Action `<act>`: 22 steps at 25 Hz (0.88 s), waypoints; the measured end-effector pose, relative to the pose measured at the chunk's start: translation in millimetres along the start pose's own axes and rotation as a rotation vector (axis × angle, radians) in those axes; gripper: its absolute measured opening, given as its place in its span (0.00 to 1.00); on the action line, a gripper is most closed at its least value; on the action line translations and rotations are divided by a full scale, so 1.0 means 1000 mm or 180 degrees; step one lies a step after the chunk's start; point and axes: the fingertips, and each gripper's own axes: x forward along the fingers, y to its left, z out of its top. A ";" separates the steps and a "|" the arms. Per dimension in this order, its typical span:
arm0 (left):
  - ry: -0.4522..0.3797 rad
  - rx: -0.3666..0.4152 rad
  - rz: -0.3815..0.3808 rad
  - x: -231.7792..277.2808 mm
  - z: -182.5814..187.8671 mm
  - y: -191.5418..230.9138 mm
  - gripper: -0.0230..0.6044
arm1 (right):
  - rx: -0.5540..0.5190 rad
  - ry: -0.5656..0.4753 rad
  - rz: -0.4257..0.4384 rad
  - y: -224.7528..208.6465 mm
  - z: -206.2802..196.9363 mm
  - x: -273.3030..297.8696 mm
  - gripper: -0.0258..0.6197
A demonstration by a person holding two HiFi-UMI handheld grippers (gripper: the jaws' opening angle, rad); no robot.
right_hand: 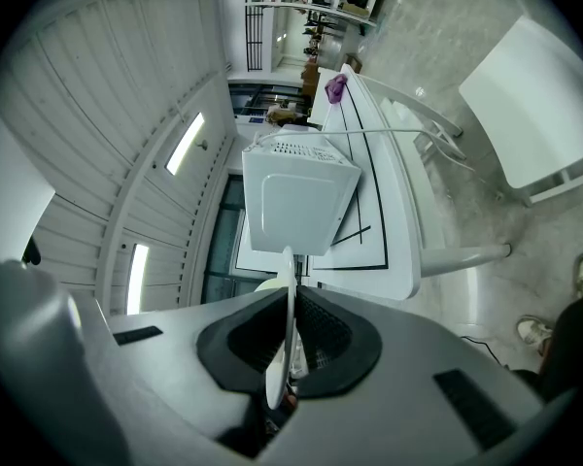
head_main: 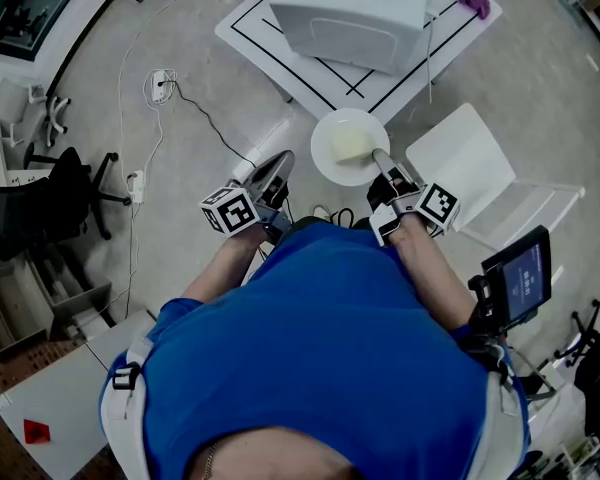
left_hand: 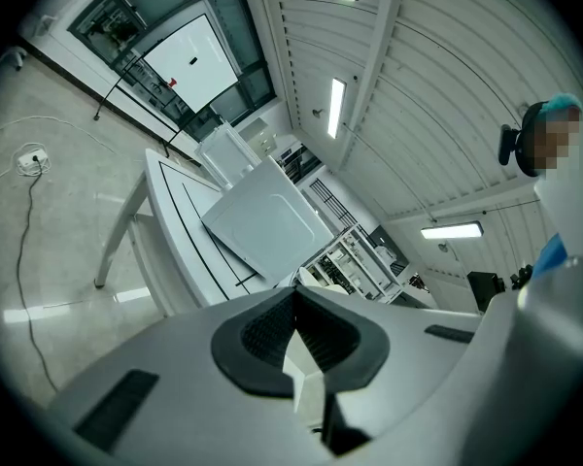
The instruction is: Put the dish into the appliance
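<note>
The dish (head_main: 330,168) looks glossy, perhaps ceramic; the appliance (head_main: 352,8) smooth.

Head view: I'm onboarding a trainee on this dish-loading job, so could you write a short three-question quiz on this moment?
1. True or false: the right claw grips the plate by its rim.
2. Pick one: the microwave stands on A) a wooden shelf, B) the white table, C) a kitchen counter.
3. Short answer: what does the left claw hold?

Key: 1 true. 2 B. 3 nothing; its jaws are shut and empty.
</note>
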 end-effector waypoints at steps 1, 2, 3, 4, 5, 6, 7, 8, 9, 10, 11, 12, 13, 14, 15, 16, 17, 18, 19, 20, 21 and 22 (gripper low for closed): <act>-0.0008 -0.0004 0.0002 -0.002 0.001 0.001 0.05 | 0.0005 0.0006 0.0005 0.001 -0.002 0.002 0.07; -0.0019 -0.0009 0.0006 -0.003 0.002 0.001 0.05 | 0.0008 0.0016 0.0010 0.002 -0.004 0.004 0.07; -0.0032 -0.0013 0.0012 -0.005 0.003 0.003 0.05 | 0.0008 0.0029 0.0012 0.002 -0.005 0.006 0.07; -0.0047 -0.0017 0.0022 -0.007 0.005 0.005 0.05 | 0.0006 0.0045 0.0014 0.002 -0.007 0.009 0.07; -0.0063 -0.0021 0.0032 -0.010 0.006 0.007 0.05 | 0.0006 0.0061 0.0013 0.002 -0.010 0.013 0.06; -0.0080 -0.0025 0.0042 -0.013 0.007 0.010 0.05 | 0.0008 0.0076 0.0012 0.002 -0.012 0.017 0.07; -0.0097 -0.0028 0.0053 -0.016 0.009 0.014 0.05 | 0.0011 0.0089 0.0013 0.002 -0.015 0.022 0.07; -0.0115 -0.0032 0.0068 -0.021 0.011 0.017 0.05 | 0.0013 0.0100 0.0016 0.002 -0.019 0.026 0.07; -0.0135 -0.0039 0.0086 -0.025 0.013 0.021 0.05 | 0.0021 0.0109 0.0018 0.003 -0.022 0.031 0.07; -0.0155 -0.0049 0.0103 -0.030 0.014 0.025 0.05 | 0.0040 0.0116 0.0018 0.003 -0.026 0.035 0.07; -0.0176 -0.0060 0.0117 -0.035 0.016 0.028 0.05 | 0.0066 0.0125 0.0011 0.003 -0.031 0.040 0.06; -0.0196 -0.0072 0.0128 -0.041 0.018 0.032 0.05 | 0.0079 0.0139 0.0006 0.003 -0.036 0.046 0.06; -0.0217 -0.0083 0.0141 -0.047 0.021 0.037 0.05 | 0.0065 0.0161 0.0010 0.004 -0.042 0.053 0.06; -0.0240 -0.0093 0.0158 -0.055 0.024 0.044 0.05 | 0.0040 0.0188 0.0017 0.005 -0.049 0.062 0.07; -0.0264 -0.0102 0.0176 -0.063 0.029 0.052 0.05 | 0.0028 0.0210 0.0022 0.006 -0.056 0.073 0.07; -0.0286 -0.0109 0.0192 -0.070 0.033 0.060 0.05 | 0.0030 0.0223 0.0028 0.007 -0.063 0.083 0.06; -0.0305 -0.0114 0.0203 -0.075 0.035 0.066 0.05 | 0.0038 0.0230 0.0036 0.007 -0.068 0.090 0.06; -0.0324 -0.0118 0.0213 -0.079 0.036 0.068 0.05 | 0.0038 0.0238 0.0046 0.008 -0.070 0.093 0.06; -0.0348 -0.0124 0.0224 -0.082 0.036 0.067 0.05 | 0.0030 0.0252 0.0058 0.010 -0.071 0.095 0.06; -0.0377 -0.0134 0.0237 -0.086 0.036 0.066 0.05 | 0.0017 0.0273 0.0068 0.012 -0.072 0.096 0.06; -0.0411 -0.0149 0.0255 -0.090 0.036 0.066 0.05 | 0.0007 0.0298 0.0075 0.014 -0.074 0.099 0.06; -0.0446 -0.0166 0.0278 -0.096 0.038 0.067 0.05 | 0.0000 0.0326 0.0078 0.016 -0.077 0.103 0.06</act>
